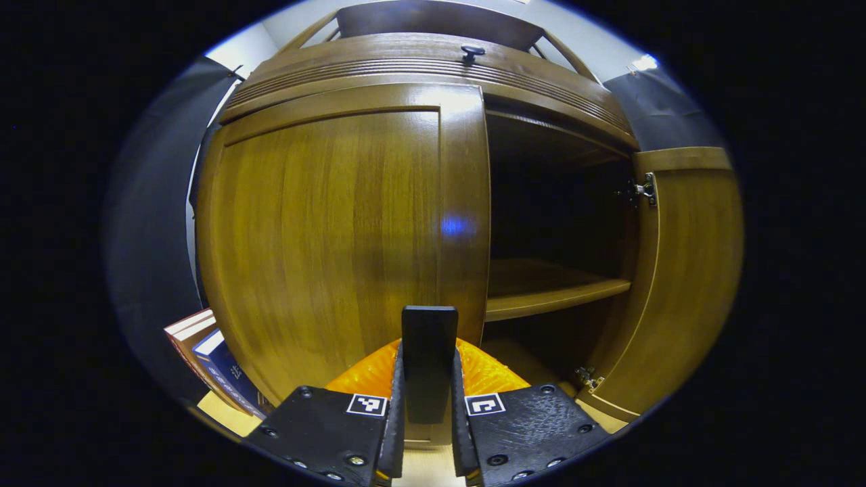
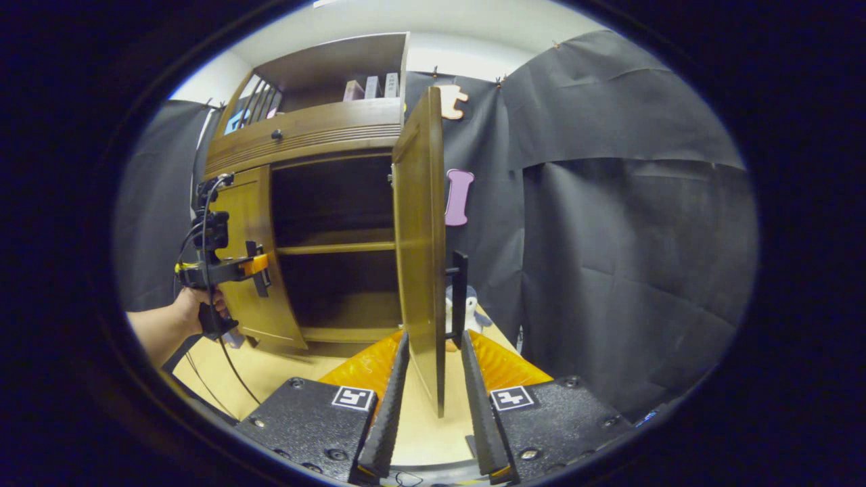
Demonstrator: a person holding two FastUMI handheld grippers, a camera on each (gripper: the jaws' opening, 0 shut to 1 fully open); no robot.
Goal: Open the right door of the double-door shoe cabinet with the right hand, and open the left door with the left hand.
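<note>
Right door (image 2: 421, 237) stands swung wide, edge-on at centre of the right gripper view; the right gripper (image 2: 433, 379) straddles its lower edge, jaws narrow, apparently not pressing, handle (image 2: 459, 297) just beyond. Left door (image 1: 338, 237) looks shut, centre-left of the left gripper view. Left gripper (image 1: 427, 392) has jaws clamped on its handle (image 1: 429, 352), likely to pull it open. Cabinet (image 1: 433, 67) interior dark, shelf (image 1: 548, 291) at right.

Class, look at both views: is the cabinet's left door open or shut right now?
Shut. The left door sits flush under the cabinet top, while the right door is swung out, baring the shelf inside.
</note>
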